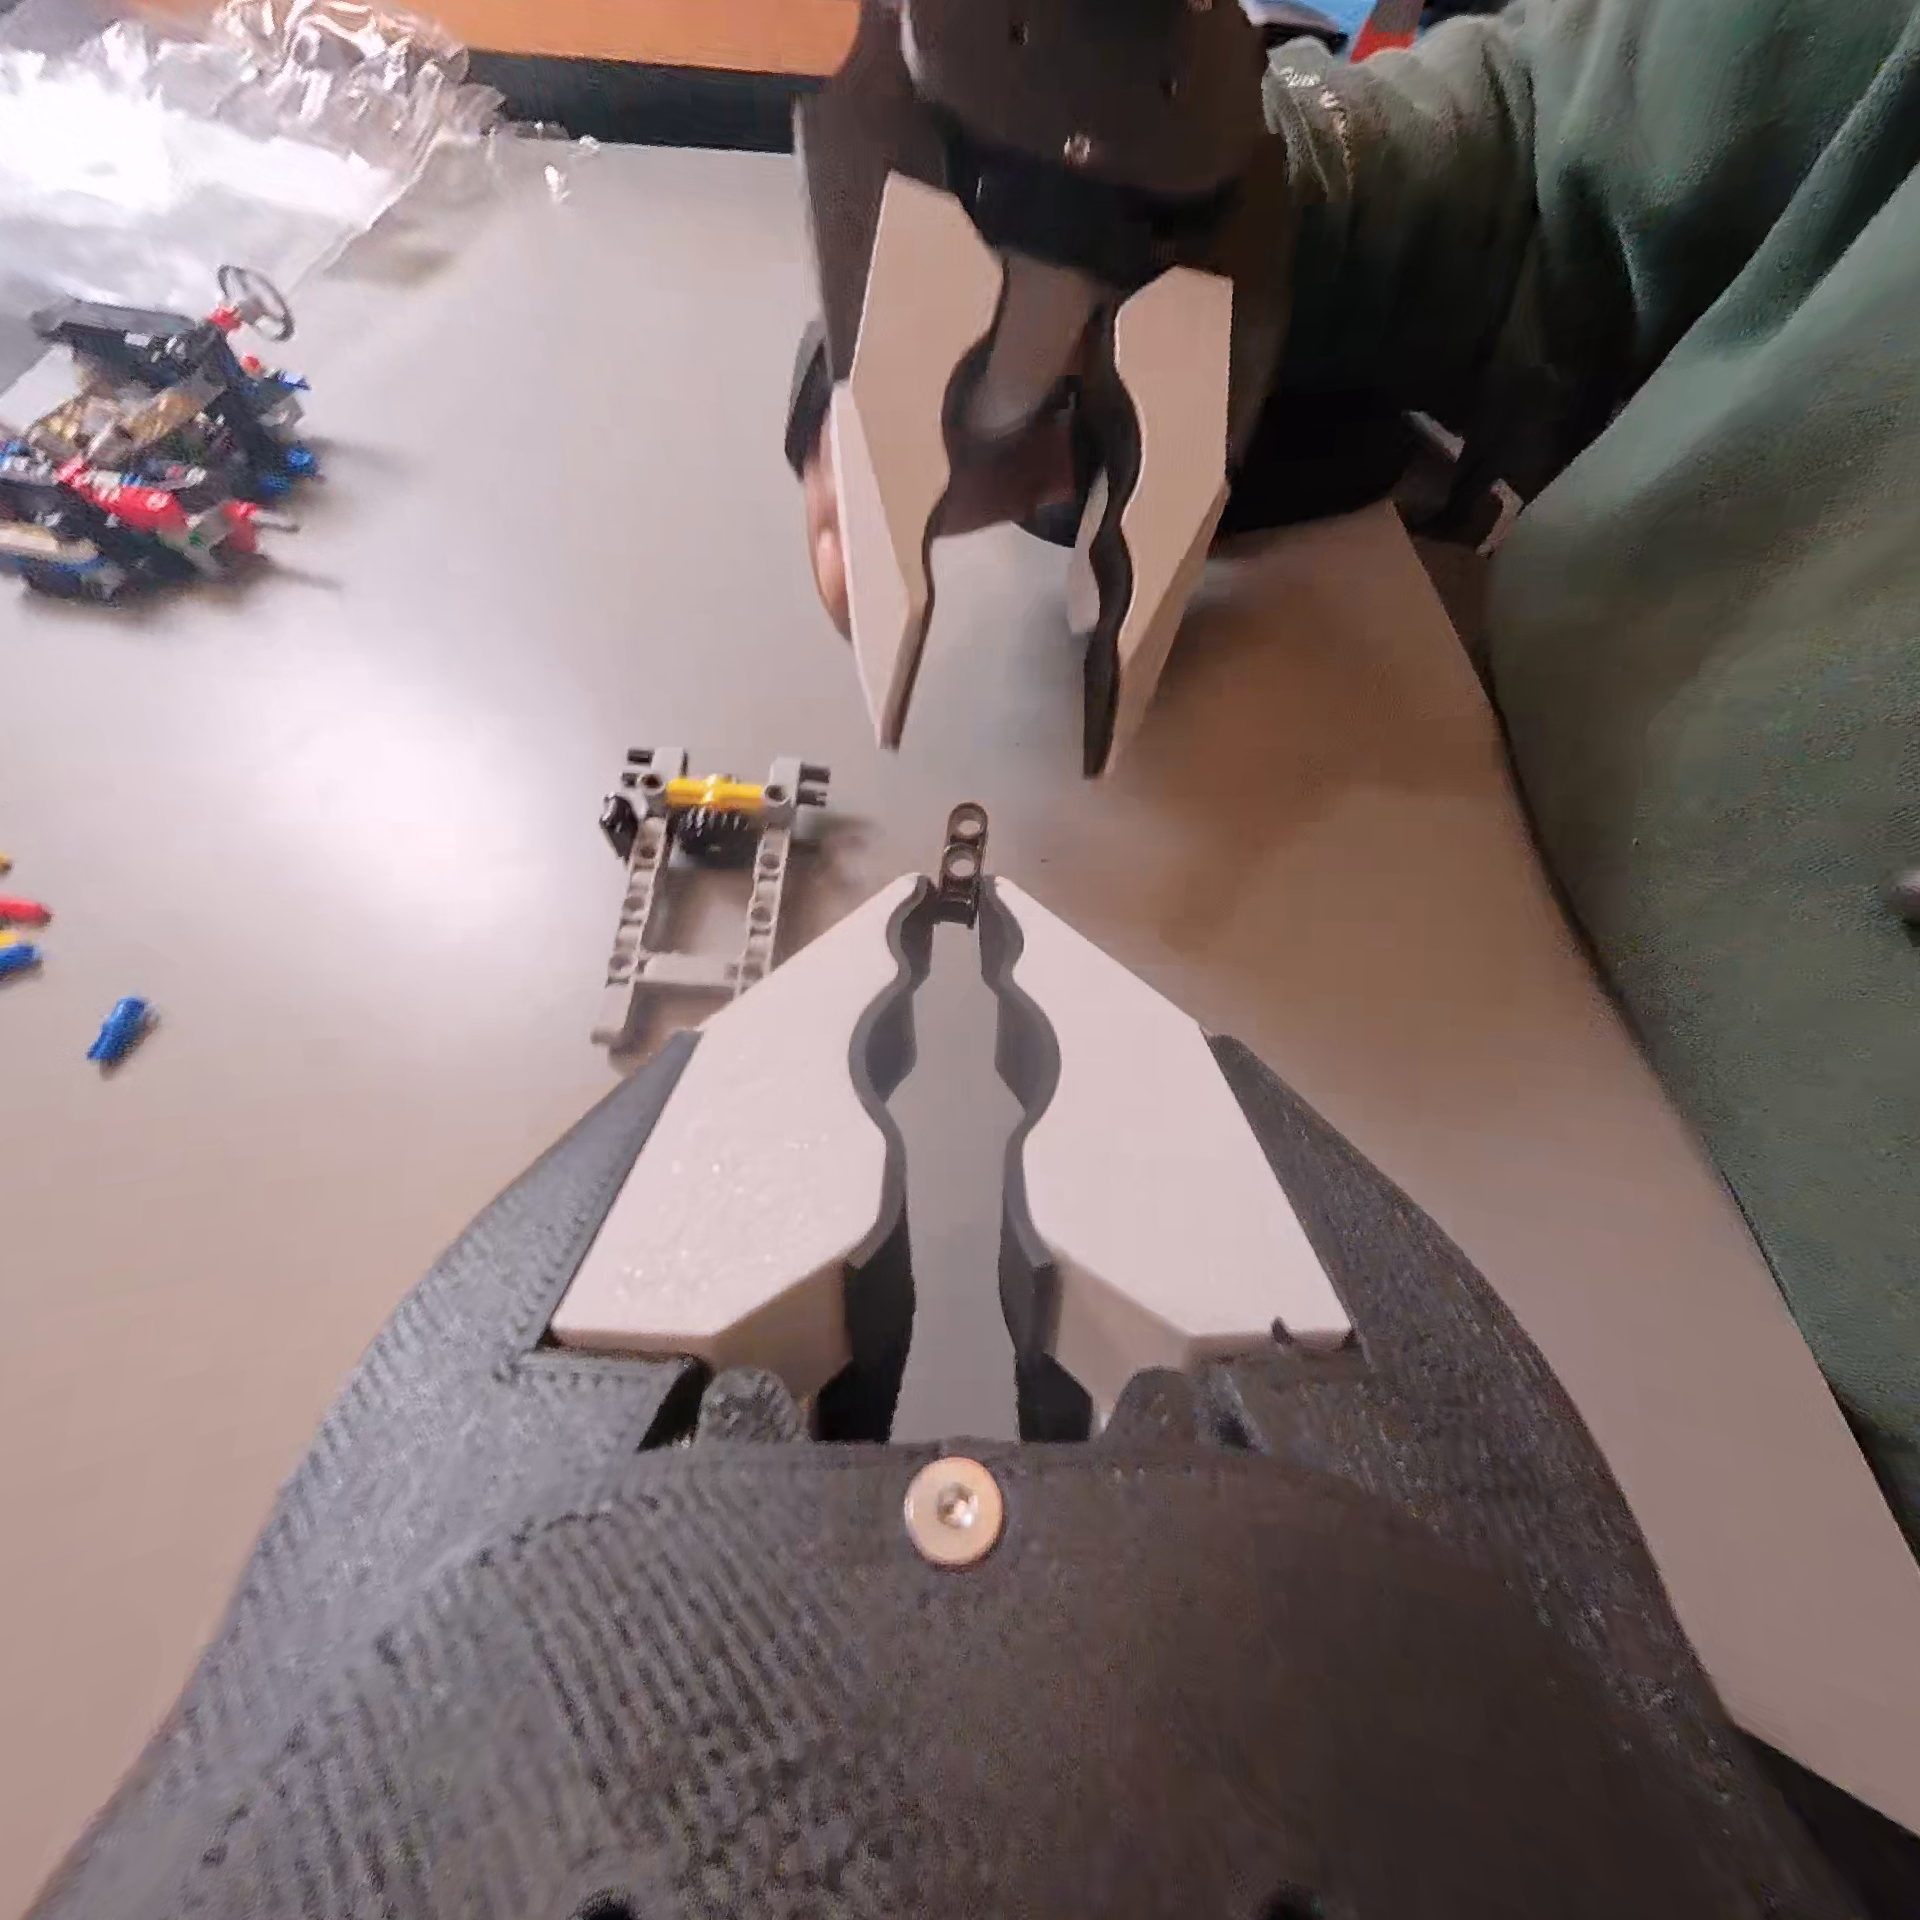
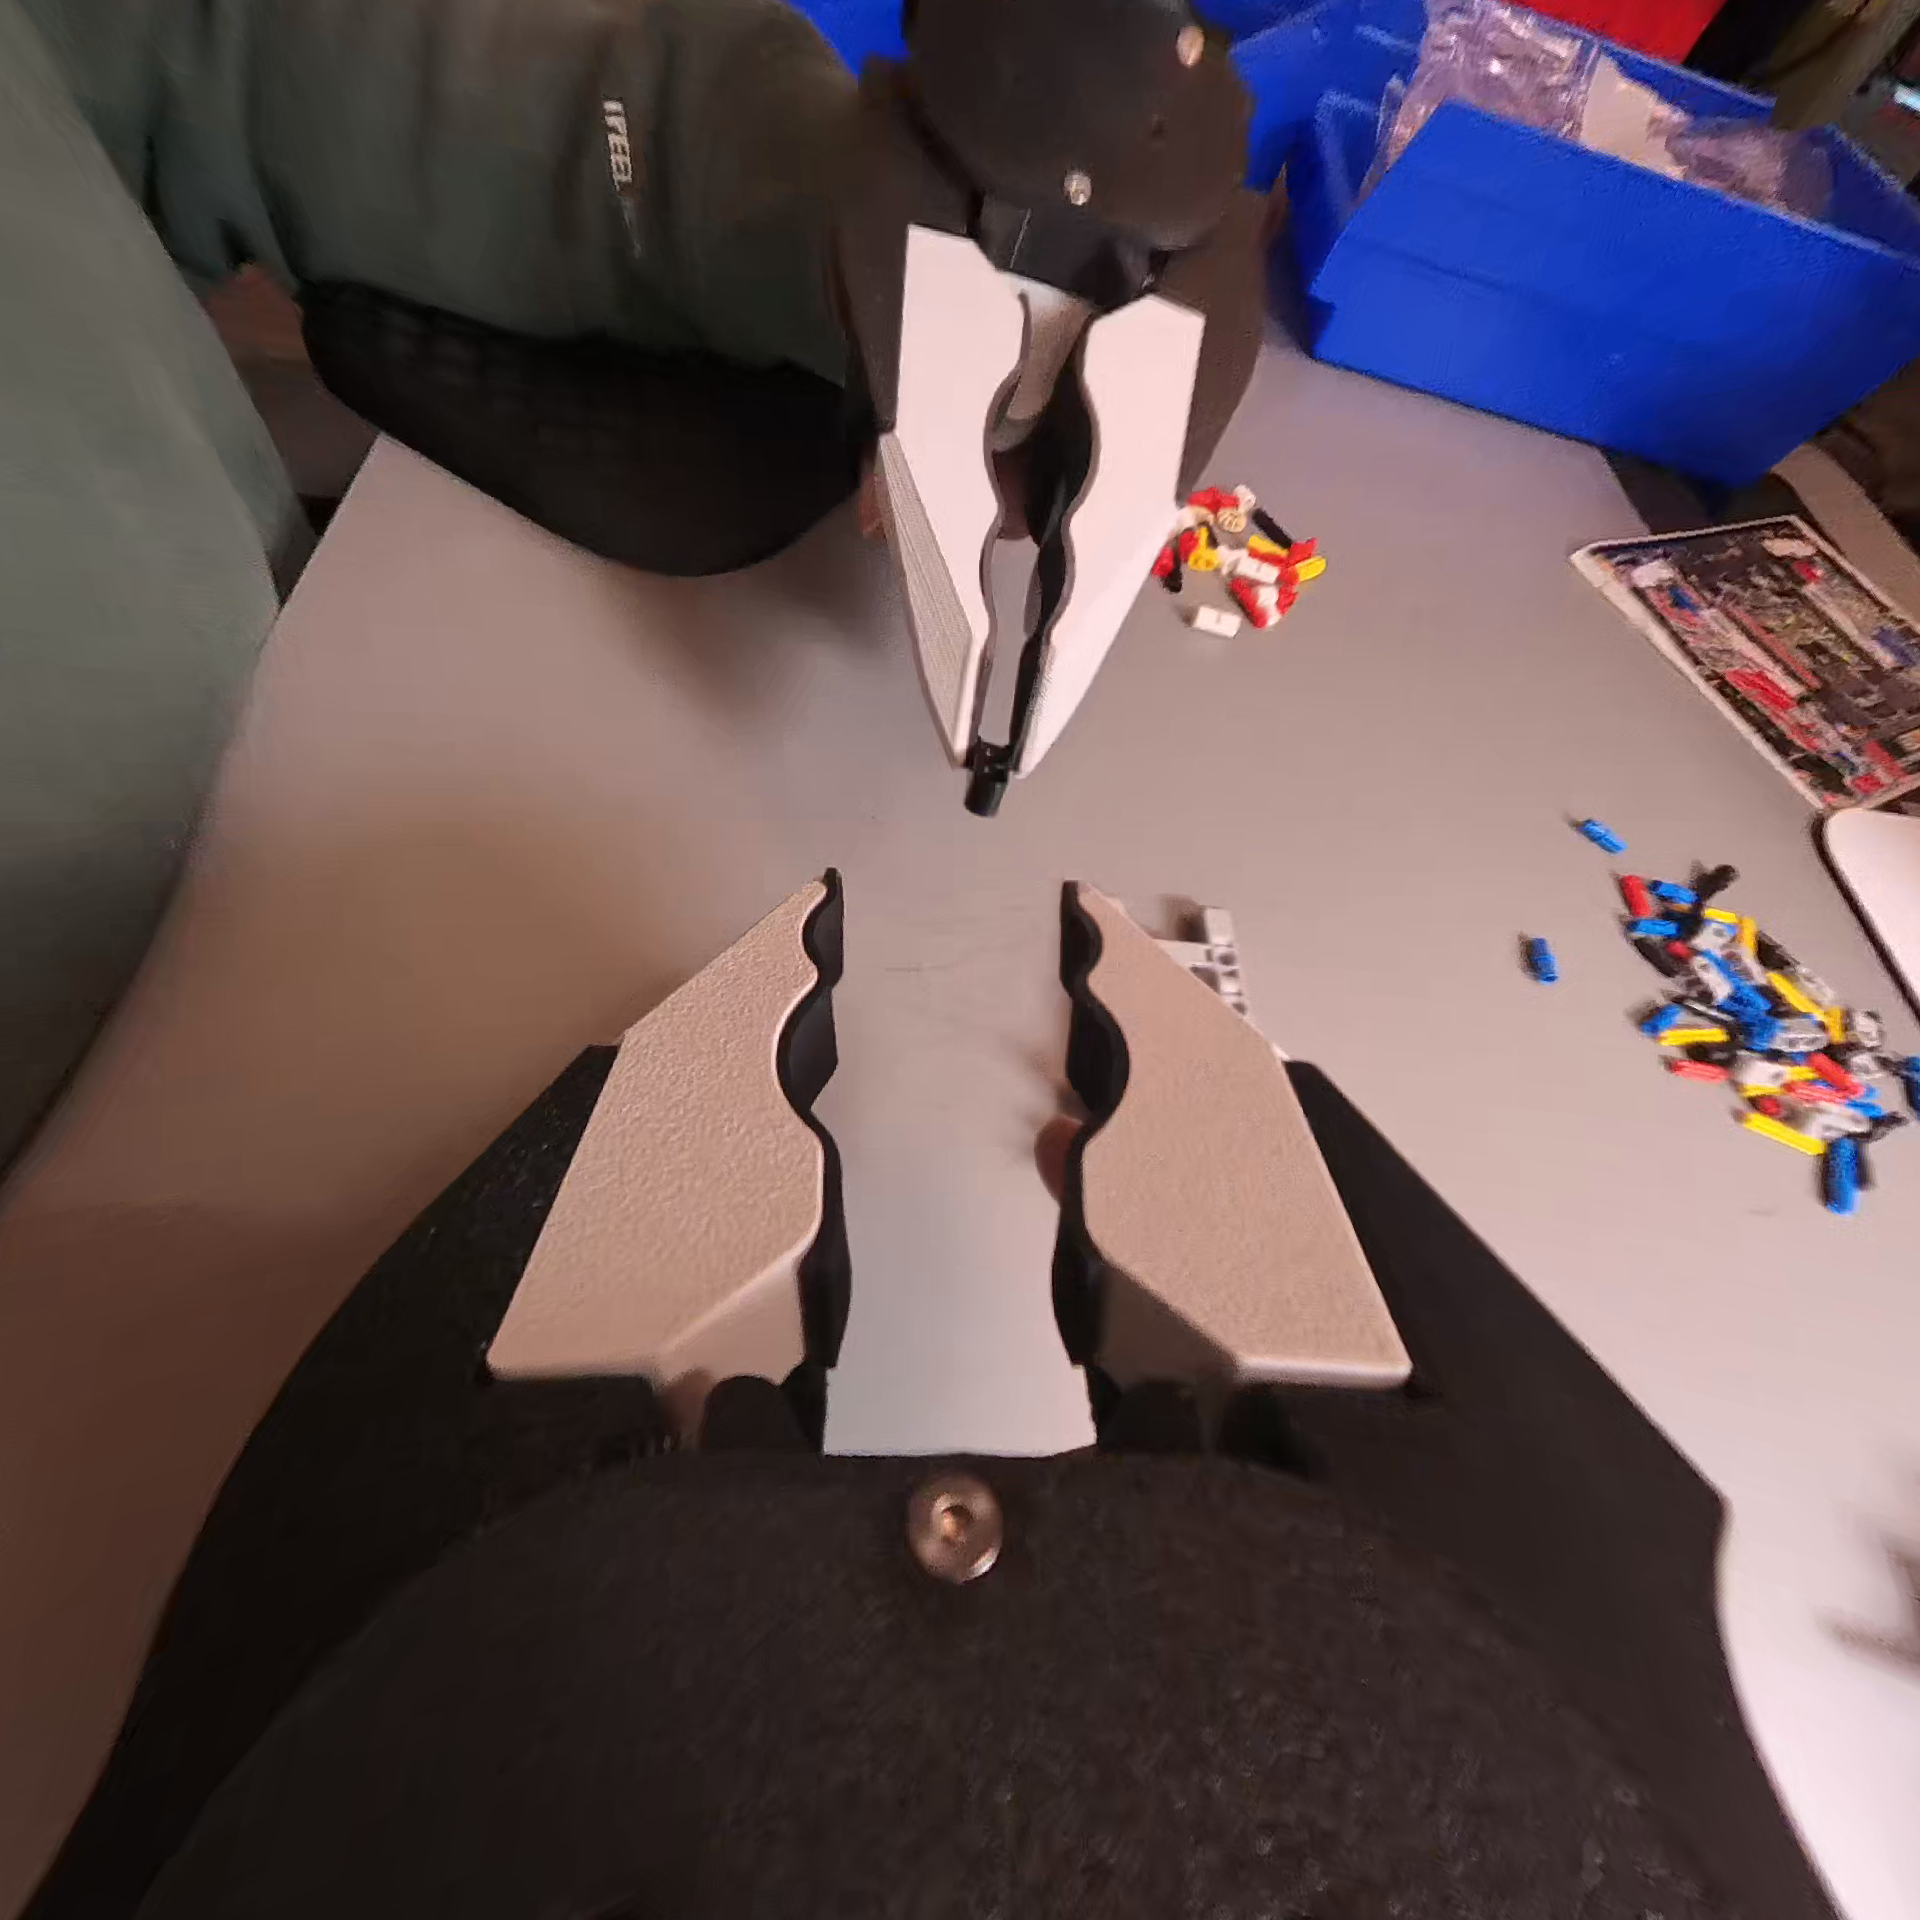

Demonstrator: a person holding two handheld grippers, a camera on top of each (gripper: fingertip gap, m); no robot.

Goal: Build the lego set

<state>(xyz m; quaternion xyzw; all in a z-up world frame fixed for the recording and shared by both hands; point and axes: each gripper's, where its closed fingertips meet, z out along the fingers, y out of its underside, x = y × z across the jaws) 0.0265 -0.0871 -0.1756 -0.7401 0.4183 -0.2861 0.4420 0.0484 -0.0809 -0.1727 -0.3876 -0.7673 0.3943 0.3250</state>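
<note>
Currently the small black lego connector sits pinched at the very tips of the left gripper, clear of the grey worktop. Its long axis runs in line with the fingers, free end pointing away from the left gripper toward the right gripper; two through-holes show near that free end. From the right wrist view the same connector juts out below the left gripper tips as a short dark stub.

Left gripper: clenched on the connector, only a narrow slot left between its fingers. Fingers are pale, matte plastic wedges with wavy black inner pads; body is black, ribbed printed plastic with one metal screw.

Right gripper: spread wide, holding nothing, tips facing the connector with a gap between them; worktop shows through between its fingers.

Just left of the connector in the left wrist view, a grey beam frame lies flat, carrying a yellow cross-piece and a black gear. Farther left of the connector: a partly built model, loose blue and red pins, crumpled clear plastic bags. A green sleeve lies to its right.
</note>
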